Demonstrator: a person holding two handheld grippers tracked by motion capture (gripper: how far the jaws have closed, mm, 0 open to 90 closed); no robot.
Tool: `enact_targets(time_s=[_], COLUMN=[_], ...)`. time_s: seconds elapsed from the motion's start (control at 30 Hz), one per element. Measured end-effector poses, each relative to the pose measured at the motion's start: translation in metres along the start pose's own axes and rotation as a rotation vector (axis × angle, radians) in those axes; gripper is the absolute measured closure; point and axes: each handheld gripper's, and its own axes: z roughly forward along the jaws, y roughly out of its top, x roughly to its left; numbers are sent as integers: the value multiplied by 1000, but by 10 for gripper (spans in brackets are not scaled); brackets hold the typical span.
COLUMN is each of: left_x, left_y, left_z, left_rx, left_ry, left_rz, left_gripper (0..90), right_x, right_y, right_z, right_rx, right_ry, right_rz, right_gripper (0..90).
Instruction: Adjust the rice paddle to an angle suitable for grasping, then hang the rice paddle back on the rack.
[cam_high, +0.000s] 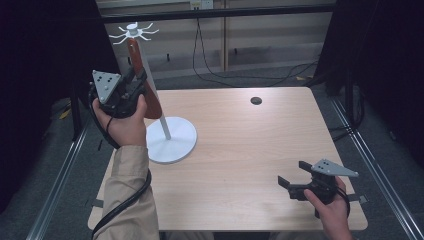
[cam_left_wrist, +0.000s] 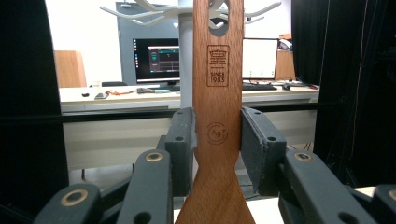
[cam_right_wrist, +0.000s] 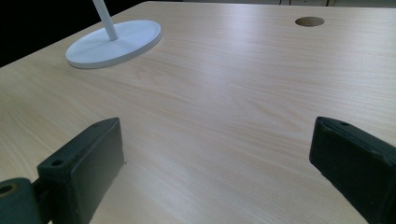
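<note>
Clearly "SINCE 1983" shows on the wooden spatula pinched upright in the raised left gripper; right gripper rests low, spread wide.

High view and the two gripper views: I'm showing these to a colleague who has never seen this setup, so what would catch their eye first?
First, the wooden spatula held upright between the left gripper's jaws, its hanging hole up by the hooks of the white rack at the table's left. Then the right gripper, jaws wide open, idling over the bare table near its right front corner.
</note>
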Motion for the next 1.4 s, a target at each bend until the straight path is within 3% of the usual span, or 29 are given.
enact_targets(time_s=[0.37,0.5,0.7,0.83,1.2,1.4], left_x=[-3,-4,-6,-8,-17,-26], left_y=[-7,-11,-18,-22,-26,-27], left_z=[4,5,7,6,-5,-11], left_rx=[29,22,54,58,22,25], left_ry=[-12,-20,-41,-42,-59,-102], left_rz=[3,-9,-4,-3,41,39], left_gripper=[583,507,348,294,211,164], right_x=[0,0,0,-1,0,0], right_y=[0,0,-1,-1,-1,0], right_z=[0,-1,-2,-4,-5,-6], right_rx=[3,1,5,4,3,0], right_ry=[2,3,4,1,2,0], right_rz=[-3,1,-3,-3,-7,-5], right_gripper=[25,26,26,25,25,25])
